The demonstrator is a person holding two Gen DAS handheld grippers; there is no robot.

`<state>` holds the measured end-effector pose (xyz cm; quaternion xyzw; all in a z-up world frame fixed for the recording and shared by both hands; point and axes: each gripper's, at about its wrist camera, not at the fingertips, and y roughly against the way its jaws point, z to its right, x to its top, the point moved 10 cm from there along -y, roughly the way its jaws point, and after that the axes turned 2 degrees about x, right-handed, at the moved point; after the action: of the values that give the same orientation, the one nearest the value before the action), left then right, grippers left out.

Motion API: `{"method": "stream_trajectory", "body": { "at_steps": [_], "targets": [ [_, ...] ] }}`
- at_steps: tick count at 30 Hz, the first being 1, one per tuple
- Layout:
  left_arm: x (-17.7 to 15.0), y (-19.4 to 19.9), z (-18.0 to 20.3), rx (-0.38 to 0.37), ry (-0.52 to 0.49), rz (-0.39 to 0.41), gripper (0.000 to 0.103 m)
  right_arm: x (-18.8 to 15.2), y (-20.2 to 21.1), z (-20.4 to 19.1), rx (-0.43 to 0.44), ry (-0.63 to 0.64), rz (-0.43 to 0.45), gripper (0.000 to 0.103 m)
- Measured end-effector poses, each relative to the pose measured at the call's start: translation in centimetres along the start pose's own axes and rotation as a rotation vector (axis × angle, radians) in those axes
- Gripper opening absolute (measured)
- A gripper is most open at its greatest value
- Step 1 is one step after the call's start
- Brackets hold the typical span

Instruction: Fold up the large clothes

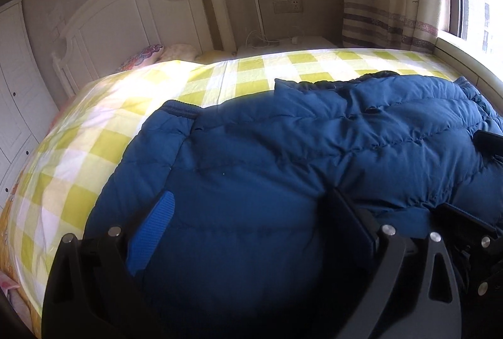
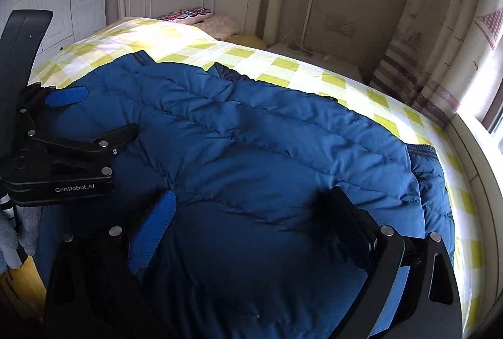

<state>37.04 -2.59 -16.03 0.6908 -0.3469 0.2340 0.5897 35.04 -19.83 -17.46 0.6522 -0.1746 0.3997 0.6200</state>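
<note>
Blue quilted jacket [image 1: 283, 156] fills the near field, spread flat across the bed [image 1: 94, 131] on its yellow-checked cover, one cuff [image 1: 180, 109] at far left. Left hand-held gripper [image 1: 251, 219] spread wide over the near edge of the jacket, clasping nothing. Right hand-held gripper [image 2: 251, 210] likewise wide, unloaded, just right of the left.

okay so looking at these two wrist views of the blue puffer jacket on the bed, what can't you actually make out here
- Left wrist view: the near hem of the blue puffer jacket is hidden behind the left gripper, whose jaws stand open.
- Right wrist view: the right gripper covers the jacket's near edge likewise; its dark right finger is blurred, so contact is unclear.
- Both views: the jacket's front or back cannot be told.
- Left wrist view: the wall socket is too small to read.
</note>
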Motion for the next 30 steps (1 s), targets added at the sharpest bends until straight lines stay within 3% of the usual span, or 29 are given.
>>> {"method": "stream_trajectory", "body": {
  "at_steps": [6, 10, 12, 14, 16, 20, 24, 26, 28, 30],
  "targets": [
    [-0.1, 0.5, -1.5, -0.018, 0.043, -0.009, 0.098, 0.0, 1.2, 1.8, -0.015, -0.051, 0.01, 0.093],
    [-0.8, 2.2, -6.9, 0.035, 0.119, 0.021, 0.098, -1.0, 4.4, 6.7, -0.093, -0.138, 0.048, 0.093],
    [-2.2, 1.8, -9.3, 0.047, 0.145, -0.003, 0.098, -2.4, 4.9, 9.8, -0.126, -0.187, 0.033, 0.094],
    [-3.7, 0.7, -10.4, -0.012, 0.193, -0.032, 0.098, -4.6, 4.1, 12.4, -0.098, -0.282, 0.004, 0.094],
    [-4.3, 0.2, -10.9, -0.077, 0.25, -0.031, 0.098, -5.8, 3.4, 13.5, 0.004, -0.383, 0.029, 0.095],
    [-4.3, -0.2, -10.7, -0.061, 0.239, -0.045, 0.099, -5.8, 3.1, 13.3, -0.024, -0.368, 0.014, 0.094],
    [-4.5, -0.5, -11.0, -0.117, 0.286, -0.066, 0.099, -5.9, 3.5, 13.4, -0.017, -0.387, 0.022, 0.094],
    [-4.7, -0.3, -11.4, -0.116, 0.323, -0.087, 0.099, -5.7, 4.7, 13.4, -0.101, -0.383, 0.033, 0.094],
    [-4.8, 1.3, -11.6, -0.082, 0.354, -0.072, 0.097, -4.7, 6.6, 11.1, -0.086, -0.348, 0.088, 0.094],
    [-4.7, 3.4, -9.9, -0.096, 0.335, -0.033, 0.097, -3.7, 8.2, 7.3, -0.059, -0.268, 0.142, 0.094]
  ]
}}
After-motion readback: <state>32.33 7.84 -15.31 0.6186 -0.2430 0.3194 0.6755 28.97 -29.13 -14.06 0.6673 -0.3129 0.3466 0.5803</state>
